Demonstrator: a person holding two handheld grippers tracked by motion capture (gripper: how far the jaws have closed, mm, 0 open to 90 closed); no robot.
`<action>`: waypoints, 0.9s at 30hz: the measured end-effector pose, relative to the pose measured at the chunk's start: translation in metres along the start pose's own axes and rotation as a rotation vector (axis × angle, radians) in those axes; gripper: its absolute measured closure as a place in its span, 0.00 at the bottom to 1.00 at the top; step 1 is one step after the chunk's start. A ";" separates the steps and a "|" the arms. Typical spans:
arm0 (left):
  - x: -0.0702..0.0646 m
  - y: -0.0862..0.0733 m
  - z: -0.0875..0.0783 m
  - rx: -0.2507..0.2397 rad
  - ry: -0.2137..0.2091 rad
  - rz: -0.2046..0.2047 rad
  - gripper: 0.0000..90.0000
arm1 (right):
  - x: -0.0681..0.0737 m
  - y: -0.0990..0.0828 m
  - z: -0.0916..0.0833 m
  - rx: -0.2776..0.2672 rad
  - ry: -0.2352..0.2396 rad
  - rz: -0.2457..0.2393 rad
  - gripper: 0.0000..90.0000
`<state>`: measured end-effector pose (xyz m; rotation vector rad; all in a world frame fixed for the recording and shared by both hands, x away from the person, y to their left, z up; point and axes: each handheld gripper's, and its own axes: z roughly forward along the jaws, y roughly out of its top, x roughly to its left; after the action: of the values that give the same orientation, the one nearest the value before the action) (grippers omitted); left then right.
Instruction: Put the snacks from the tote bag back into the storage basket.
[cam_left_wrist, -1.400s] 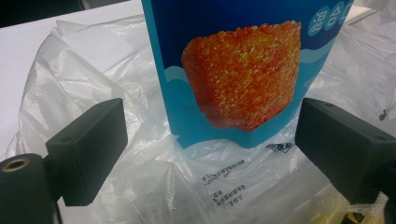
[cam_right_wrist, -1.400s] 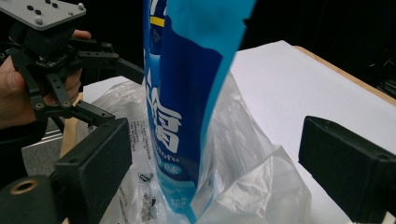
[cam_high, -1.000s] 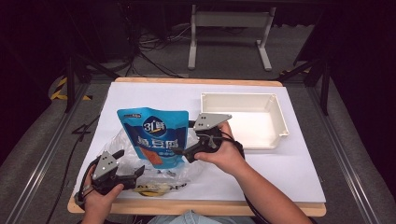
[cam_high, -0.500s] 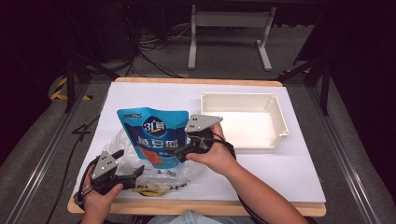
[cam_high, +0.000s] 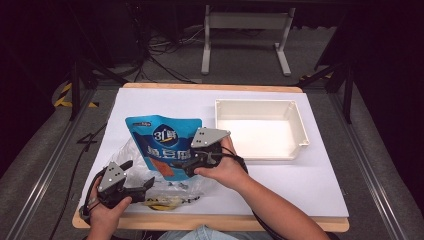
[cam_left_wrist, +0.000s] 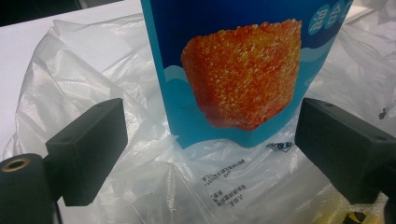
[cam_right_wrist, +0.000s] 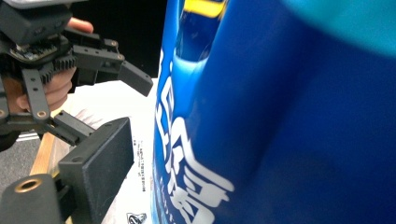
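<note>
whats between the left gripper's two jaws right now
In the left gripper view, crinkled clear plastic bag lies between the open jaws, with the blue snack pouch just beyond.

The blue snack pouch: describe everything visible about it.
The blue snack pouch is glossy and looks like plastic film, printed with white characters and an orange crumbed piece. It stands tilted, its base in a crumpled clear plastic bag. The right gripper is at its side edge, jaws wide around it; contact isn't clear.

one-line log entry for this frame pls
right tool: jaws closing around blue pouch, grip unclear | left tool: open over plastic bag | tray: empty
</note>
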<state>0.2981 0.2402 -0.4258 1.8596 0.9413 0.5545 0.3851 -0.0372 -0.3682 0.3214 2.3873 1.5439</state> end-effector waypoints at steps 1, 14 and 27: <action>0.000 0.000 0.000 0.000 0.000 0.000 0.11 | 0.000 0.000 0.000 0.000 0.000 0.000 0.12; 0.001 0.000 0.000 0.001 -0.003 0.000 0.11 | 0.002 -0.008 0.010 0.041 0.008 -0.012 0.26; 0.001 0.000 0.000 -0.001 -0.003 -0.004 0.11 | 0.002 -0.007 0.009 0.095 0.035 -0.043 0.58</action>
<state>0.2981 0.2411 -0.4260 1.8563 0.9428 0.5495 0.3864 -0.0318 -0.3787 0.2627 2.4823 1.4320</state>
